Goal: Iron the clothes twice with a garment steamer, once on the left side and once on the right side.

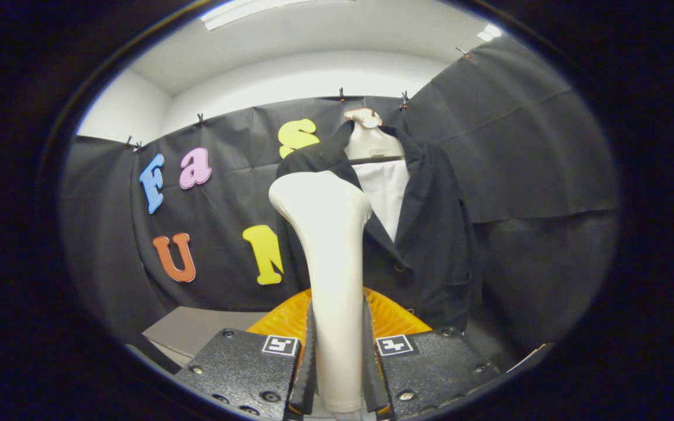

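A white garment steamer (328, 251) stands upright between my fingers, its broad head rising in front of me. My gripper (340, 374) is shut on the steamer's narrow handle, both fingers pressing its sides. Beyond it hangs a black jacket (430, 234) over a white shirt (387, 193) on a pale mannequin torso (372, 140), against the black cloth wall. The steamer's head overlaps the jacket's left side in the view; I cannot tell whether it touches the cloth.
An orange ribbed base (389, 316) lies just beyond my fingers, behind the steamer's handle. A grey table surface (202, 330) extends to the left. Black cloth walls (524, 175) close off the booth behind and to the right of the jacket.
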`<state>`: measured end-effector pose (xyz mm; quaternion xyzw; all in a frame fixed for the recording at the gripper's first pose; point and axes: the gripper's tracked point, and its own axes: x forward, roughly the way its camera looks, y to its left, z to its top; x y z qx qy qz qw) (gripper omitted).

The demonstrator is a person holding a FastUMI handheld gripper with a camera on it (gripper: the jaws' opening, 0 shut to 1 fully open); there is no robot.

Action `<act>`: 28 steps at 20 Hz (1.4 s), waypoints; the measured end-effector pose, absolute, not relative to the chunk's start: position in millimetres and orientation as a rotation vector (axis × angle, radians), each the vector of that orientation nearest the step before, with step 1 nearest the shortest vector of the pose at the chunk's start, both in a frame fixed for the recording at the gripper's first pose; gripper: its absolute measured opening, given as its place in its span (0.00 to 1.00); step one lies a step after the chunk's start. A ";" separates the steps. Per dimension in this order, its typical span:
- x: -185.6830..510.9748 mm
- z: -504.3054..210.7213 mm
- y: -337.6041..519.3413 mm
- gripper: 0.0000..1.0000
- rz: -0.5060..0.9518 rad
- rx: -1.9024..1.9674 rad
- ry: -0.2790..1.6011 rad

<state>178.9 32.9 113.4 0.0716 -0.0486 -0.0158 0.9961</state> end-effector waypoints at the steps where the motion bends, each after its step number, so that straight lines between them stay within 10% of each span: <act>1: 186.5 120.6 30.4 0.35 -0.030 0.143 -0.112; 28: 277.1 245.7 9.1 0.35 -0.226 -0.102 -0.416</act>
